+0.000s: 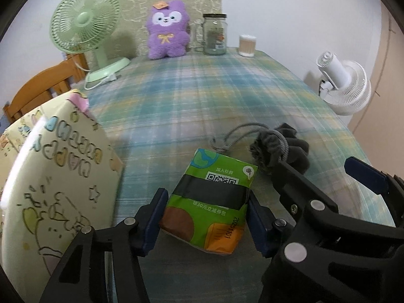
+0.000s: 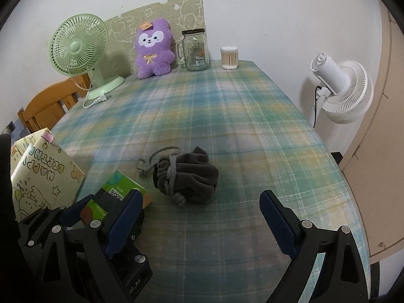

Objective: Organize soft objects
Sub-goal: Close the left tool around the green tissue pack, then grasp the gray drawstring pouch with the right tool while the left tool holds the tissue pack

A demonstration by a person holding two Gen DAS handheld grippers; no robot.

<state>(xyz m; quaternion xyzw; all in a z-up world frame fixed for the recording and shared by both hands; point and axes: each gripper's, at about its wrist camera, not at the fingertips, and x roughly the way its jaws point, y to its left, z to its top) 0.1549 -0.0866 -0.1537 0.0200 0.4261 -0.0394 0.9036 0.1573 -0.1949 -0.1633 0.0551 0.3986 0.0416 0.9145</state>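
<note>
My left gripper [image 1: 204, 217] is shut on a green tissue pack [image 1: 212, 202], one finger on each side; the pack sits at table level on the plaid cloth. It also shows in the right wrist view [image 2: 118, 192], between the left gripper's fingers. A grey drawstring pouch [image 2: 186, 176] lies just right of the pack, and it shows in the left wrist view [image 1: 280, 149]. My right gripper [image 2: 202, 219] is open and empty, just in front of the pouch. A purple plush toy [image 2: 152, 48] sits upright at the table's far edge.
A yellow "Happy Birthday" gift bag [image 1: 50, 176] stands at the left beside the pack. A green desk fan [image 2: 80, 50], a glass jar [image 2: 195, 50] and a cotton swab tub [image 2: 229, 58] stand at the back. A white fan [image 2: 343, 88] stands off the right edge. A wooden chair [image 2: 48, 106] is at left.
</note>
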